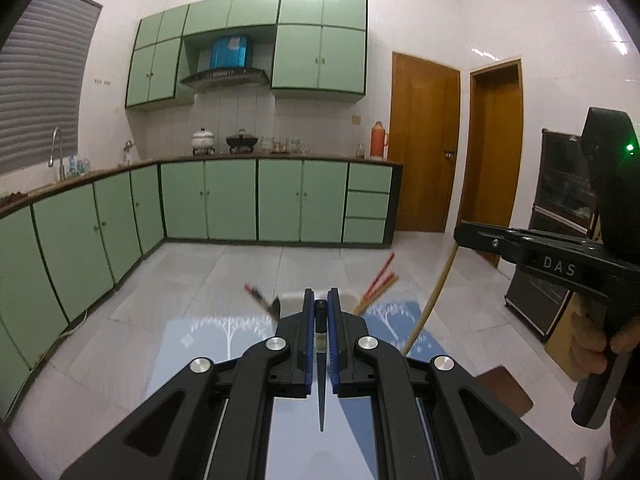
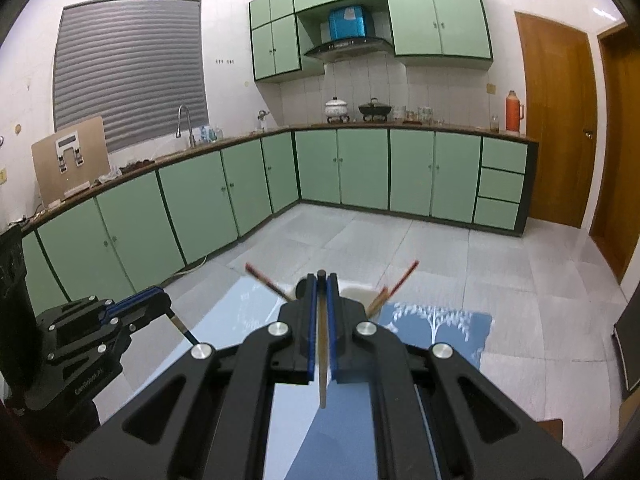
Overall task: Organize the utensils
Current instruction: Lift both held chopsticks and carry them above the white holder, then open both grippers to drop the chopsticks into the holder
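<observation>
Chopsticks are the work here, one per gripper. The left gripper (image 1: 320, 304), low centre of its view, is clenched on a dark chopstick (image 1: 321, 392) that runs back toward the lens. The right gripper (image 2: 320, 280) pinches a pale chopstick (image 2: 322, 360) the same way. Gripping mid-shaft likely keeps each stick in line with the fingers for aiming. Just beyond both tips stands a white holder (image 2: 362, 293) on the blue mat (image 2: 448, 326), red chopsticks (image 2: 400, 280) leaning out of it at the lower middle; that is probably where these two belong.
</observation>
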`<state>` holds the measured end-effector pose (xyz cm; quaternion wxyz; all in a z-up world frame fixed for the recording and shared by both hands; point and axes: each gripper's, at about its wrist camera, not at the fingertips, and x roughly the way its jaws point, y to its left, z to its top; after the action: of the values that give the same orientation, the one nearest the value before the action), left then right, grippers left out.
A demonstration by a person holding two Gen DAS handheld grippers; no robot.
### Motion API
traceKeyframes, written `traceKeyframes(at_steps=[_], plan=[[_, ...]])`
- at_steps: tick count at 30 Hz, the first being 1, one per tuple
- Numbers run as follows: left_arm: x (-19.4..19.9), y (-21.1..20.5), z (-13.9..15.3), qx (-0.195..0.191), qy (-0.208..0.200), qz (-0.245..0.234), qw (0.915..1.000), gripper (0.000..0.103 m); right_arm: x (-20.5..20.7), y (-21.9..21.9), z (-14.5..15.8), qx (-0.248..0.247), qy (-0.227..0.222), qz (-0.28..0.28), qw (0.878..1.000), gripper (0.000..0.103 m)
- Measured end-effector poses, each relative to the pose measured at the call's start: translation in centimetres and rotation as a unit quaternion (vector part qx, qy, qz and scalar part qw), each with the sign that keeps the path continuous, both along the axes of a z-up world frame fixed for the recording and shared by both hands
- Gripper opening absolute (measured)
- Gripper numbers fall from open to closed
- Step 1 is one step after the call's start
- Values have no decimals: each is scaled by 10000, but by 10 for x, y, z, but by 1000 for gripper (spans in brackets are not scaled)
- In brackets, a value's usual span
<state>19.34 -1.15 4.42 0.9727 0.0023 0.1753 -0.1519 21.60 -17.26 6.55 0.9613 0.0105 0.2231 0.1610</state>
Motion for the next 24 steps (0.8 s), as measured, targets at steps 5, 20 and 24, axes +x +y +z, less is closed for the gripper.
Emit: traceKeyframes(at_steps=[5,20,24], plan=[[18,-7,28,-109,-355,-56,9993,6,25,-3,26,122,-193,46,9997,4],[121,-22,45,-132,-879,206,9958,6,123,-5,24,-42,-282,-262,9992,4],[145,-24,19,-95,-680,242,9973,6,140,-4,1,-5,-71,-288,9996,4]])
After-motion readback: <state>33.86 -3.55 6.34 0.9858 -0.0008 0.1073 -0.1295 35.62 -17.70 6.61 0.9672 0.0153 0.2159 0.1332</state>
